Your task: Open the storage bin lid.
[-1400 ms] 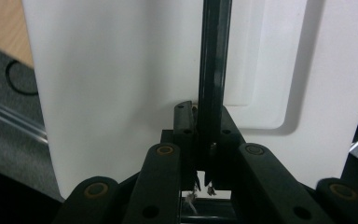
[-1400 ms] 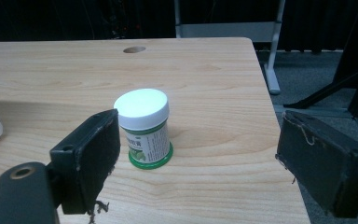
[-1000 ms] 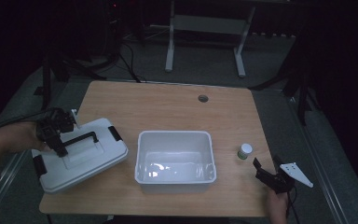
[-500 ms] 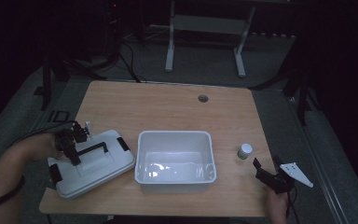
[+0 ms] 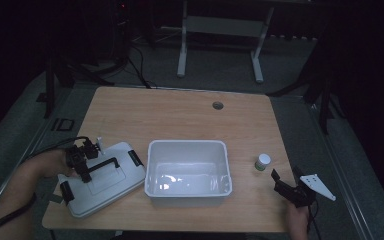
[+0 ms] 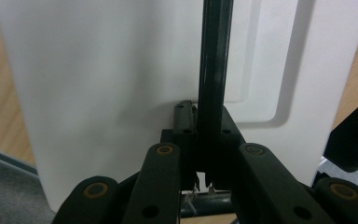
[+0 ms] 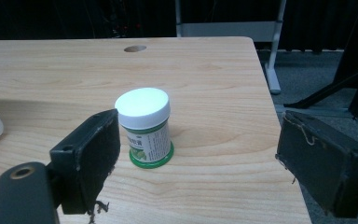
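At the table's left edge, left gripper (image 5: 82, 162) is clamped on the black handle (image 5: 105, 163) of the white lid (image 5: 102, 181); the left gripper view shows both jaws pinched tight around that handle bar (image 6: 212, 70), with the lid's flat top directly beyond. Lid lies beside the empty white bin (image 5: 187, 172), one corner close to the bin's wall, its outer corner near the table (image 5: 180, 115) edge. Judgement: step in hand is setting the lid down. To do it well, lower it level until the whole underside bears on the wood, keep it off the bin rim and fully on the table, then release the handle. Right gripper (image 5: 291, 189) sits near the front right corner with jaws wide apart and nothing between them, aimed at the small jar (image 7: 145, 127), which stands upright just beyond. Jar: white cap, green-and-white label with a leaf motif; print too small to read. No other writing legible.
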{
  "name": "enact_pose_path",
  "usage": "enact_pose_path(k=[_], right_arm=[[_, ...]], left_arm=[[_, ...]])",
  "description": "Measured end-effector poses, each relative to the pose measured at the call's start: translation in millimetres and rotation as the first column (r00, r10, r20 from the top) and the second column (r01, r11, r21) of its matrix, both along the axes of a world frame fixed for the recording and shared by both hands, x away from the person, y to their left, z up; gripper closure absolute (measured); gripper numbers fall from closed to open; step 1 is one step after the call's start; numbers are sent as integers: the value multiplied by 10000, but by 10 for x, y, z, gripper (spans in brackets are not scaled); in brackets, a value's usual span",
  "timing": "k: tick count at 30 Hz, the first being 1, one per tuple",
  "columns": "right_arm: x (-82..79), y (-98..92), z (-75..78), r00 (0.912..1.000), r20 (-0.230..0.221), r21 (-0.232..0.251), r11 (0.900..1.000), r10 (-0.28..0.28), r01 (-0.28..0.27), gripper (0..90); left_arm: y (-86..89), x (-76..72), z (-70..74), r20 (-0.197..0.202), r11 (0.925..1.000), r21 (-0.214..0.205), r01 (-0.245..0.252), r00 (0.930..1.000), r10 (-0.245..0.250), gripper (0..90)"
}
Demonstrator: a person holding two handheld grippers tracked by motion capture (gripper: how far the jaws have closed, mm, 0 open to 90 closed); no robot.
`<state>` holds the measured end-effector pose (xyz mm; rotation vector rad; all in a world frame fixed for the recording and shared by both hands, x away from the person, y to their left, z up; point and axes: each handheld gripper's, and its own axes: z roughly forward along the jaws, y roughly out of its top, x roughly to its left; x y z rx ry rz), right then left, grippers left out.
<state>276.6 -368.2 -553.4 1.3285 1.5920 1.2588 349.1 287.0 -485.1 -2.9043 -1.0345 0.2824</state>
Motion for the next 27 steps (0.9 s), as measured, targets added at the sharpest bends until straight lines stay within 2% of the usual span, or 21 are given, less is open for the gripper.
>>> enact_pose_path(k=[5,7,10,11,14,15,17,18,20,22,23,25,27], right_arm=[[-1,-1,0,10000,-1,9,10000,7,-7,129],[0,1,0,10000,-1,-3,10000,14,-14,129],[0,0,0,10000,-2,-11,10000,26,-26,129],[1,0,0,10000,-16,-2,10000,38,-38,129],[3,-1,1,10000,-39,-4,10000,61,-61,129],[5,-2,1,9999,-62,10,10000,80,-80,129],[7,-1,2,9998,-143,-8,9999,123,-123,129],[5,1,2,9997,-170,-46,9999,157,-158,129],[4,7,4,9991,-293,-126,9995,300,-304,129],[-2,15,7,9980,-449,-206,9987,453,-463,129],[-8,16,12,9970,-534,-276,9980,562,-577,129],[-16,10,26,9949,-652,-481,9956,767,-799,129],[-11,-9,43,9905,-970,-444,9938,977,-1023,129]], left_arm=[[19,-3,-92,-68,9998,-202,71,10000,-72,833],[34,1,-88,-11,9993,-383,54,10000,-55,832],[38,-8,-84,24,9991,-399,134,9999,-133,825],[37,-7,-72,147,9989,-425,179,9997,-173,762],[57,7,-23,474,9970,-755,-170,9987,206,578],[65,12,-10,579,9969,-725,-306,9977,349,511],[73,3,7,830,9980,-605,-204,9962,254,437],[80,7,10,828,9974,-626,-350,9958,401,374],[99,15,14,841,9962,-668,-567,9945,623,327],[107,10,8,810,9961,-671,-580,9947,634,199],[108,5,8,932,9971,-550,-520,9940,570,169],[119,-7,16,857,9960,-698,-562,9944,621,143],[125,-25,26,855,9972,-603,-448,9951,499,139]])
